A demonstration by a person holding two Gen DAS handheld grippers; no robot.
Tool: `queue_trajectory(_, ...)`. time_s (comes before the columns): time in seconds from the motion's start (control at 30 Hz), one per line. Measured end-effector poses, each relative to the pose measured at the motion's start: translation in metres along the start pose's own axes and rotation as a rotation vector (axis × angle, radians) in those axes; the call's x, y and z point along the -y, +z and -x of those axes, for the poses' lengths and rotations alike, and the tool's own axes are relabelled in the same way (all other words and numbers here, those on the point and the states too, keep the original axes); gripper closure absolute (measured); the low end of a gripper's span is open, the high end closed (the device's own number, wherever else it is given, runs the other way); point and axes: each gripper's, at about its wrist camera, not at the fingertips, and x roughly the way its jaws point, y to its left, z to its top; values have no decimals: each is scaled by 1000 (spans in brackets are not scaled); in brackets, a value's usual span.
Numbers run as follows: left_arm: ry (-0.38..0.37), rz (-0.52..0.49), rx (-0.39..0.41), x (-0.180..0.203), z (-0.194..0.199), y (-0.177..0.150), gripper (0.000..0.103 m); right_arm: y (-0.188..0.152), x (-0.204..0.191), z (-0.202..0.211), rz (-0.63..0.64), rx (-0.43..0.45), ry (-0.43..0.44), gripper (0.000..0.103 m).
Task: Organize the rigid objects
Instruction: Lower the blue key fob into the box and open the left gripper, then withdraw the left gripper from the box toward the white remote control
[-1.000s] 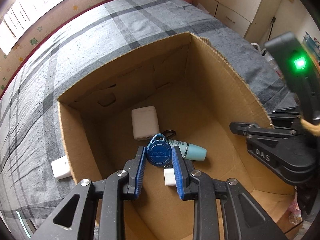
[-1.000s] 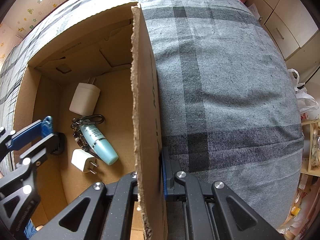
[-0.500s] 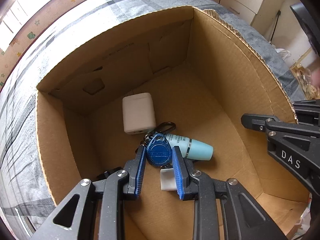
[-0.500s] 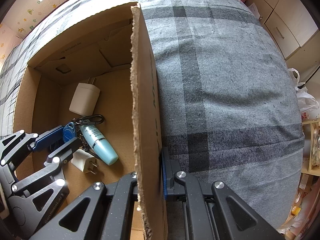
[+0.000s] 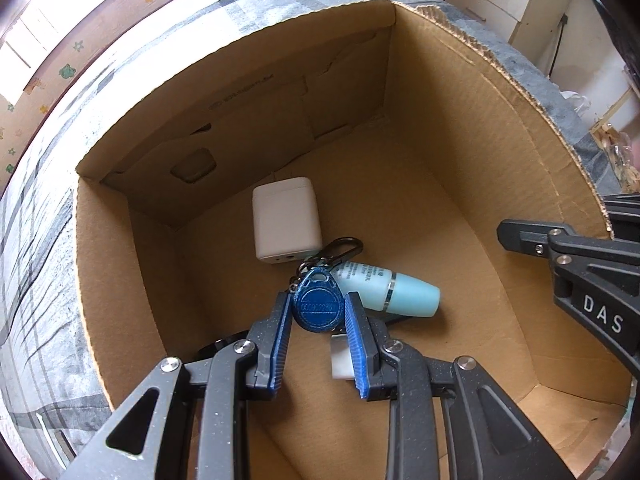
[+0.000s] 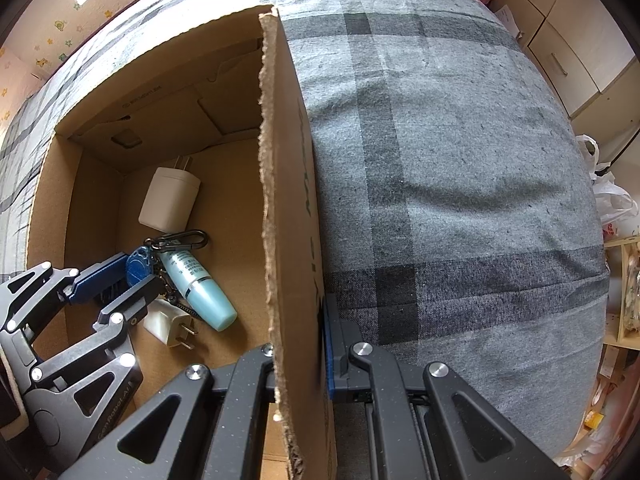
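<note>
My left gripper [image 5: 318, 312] is shut on a blue key fob [image 5: 318, 306] and holds it low inside a cardboard box [image 5: 460, 140]. On the box floor lie a white charger [image 5: 286, 218], a pale blue tube [image 5: 394, 290], a black carabiner [image 5: 340, 248] and a small white plug adapter [image 5: 340, 360]. In the right wrist view the left gripper [image 6: 120, 276] holds the fob [image 6: 138, 266] beside the tube [image 6: 200, 288]. My right gripper [image 6: 298, 344] is shut on the box's right wall [image 6: 286, 200] near its lower end.
The box rests on a bed with a grey plaid cover [image 6: 440, 160]. Cream cabinets [image 6: 568, 40] and a white plastic bag [image 6: 612, 204] stand beyond the bed's right edge. A wall with cartoon stickers [image 5: 60, 72] lies behind.
My left gripper has moved down from above the rim into the box with the blue fob, close to the carabiner and tube. The right gripper stays on the box wall.
</note>
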Motion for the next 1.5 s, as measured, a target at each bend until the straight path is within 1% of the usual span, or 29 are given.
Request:
queue_trajectory(0.03, 5, -1, 1, 0, 1, 0, 43, 0, 1, 0, -1, 1, 0, 98)
queue_trajectory(0.07, 8, -2, 4, 1, 2, 0, 28, 0, 1, 0, -1, 0, 0, 98)
queue_trajectory(0.1, -10, -7, 13, 2, 3, -1, 17, 0, 0, 0, -2, 3, 6, 97)
queue_trajectory(0.13, -20, -14, 22, 4, 5, -1, 11, 0, -2, 1, 0, 3, 2, 97)
queue_trajectory(0.17, -9, -23, 29, 7, 7, -1, 8, -1, -2, 0, -1, 3, 1, 97)
queue_trajectory(0.2, 0, -29, 34, 9, 9, -1, 1, -1, -1, 0, -5, 3, 3, 97)
queue_trajectory(0.3, -13, -24, 44, 11, 13, -1, 0, -1, -3, 1, -6, 5, 3, 97)
queue_trajectory(0.4, -6, -24, 51, 12, 18, 0, 0, -1, -2, 3, -6, 6, 3, 97)
queue_trajectory(0.67, -5, -41, 116, 21, 51, 4, 0, -2, 0, 3, -11, 7, 4, 97)
queue_trajectory(0.83, -6, -31, 126, 9, 60, 4, 0, -1, 2, 2, -13, 6, 5, 97)
queue_trajectory(1.03, 2, -23, 127, -8, 74, -4, 0, 0, 4, 2, -16, 5, 6, 97)
queue_trajectory(1.5, 33, 82, 121, -68, 99, -17, 0, 0, 3, 0, -16, 3, -2, 97)
